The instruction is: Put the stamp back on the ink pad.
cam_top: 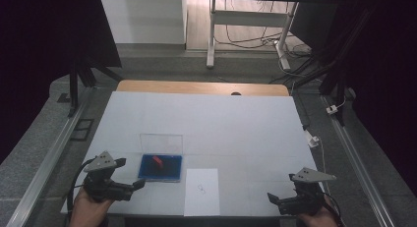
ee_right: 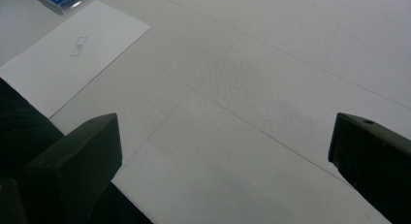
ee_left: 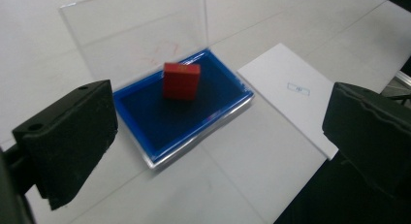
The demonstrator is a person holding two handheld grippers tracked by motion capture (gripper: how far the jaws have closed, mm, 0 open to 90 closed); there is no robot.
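A small clear case with a blue lining (cam_top: pixel 169 174) lies at the front left of the white table, its transparent lid (cam_top: pixel 161 142) standing open behind it. In the blue tray (ee_left: pixel 194 122) a red block (ee_left: pixel 181 81) stands upright, and it appears in the high view as a red block (cam_top: pixel 158 161) too. My left gripper (cam_top: pixel 132 174) is open just left of the case, and its jaws frame the case from a short distance with nothing between them. My right gripper (cam_top: pixel 281 191) is open at the front right over bare table, holding nothing.
A white paper sheet (cam_top: pixel 202 190) with a small printed mark lies right of the case, near the front edge. It also shows as a paper sheet (ee_left: pixel 291 95) and a paper sheet (ee_right: pixel 72 54) in the gripper views. A wooden strip (cam_top: pixel 201 87) borders the far edge.
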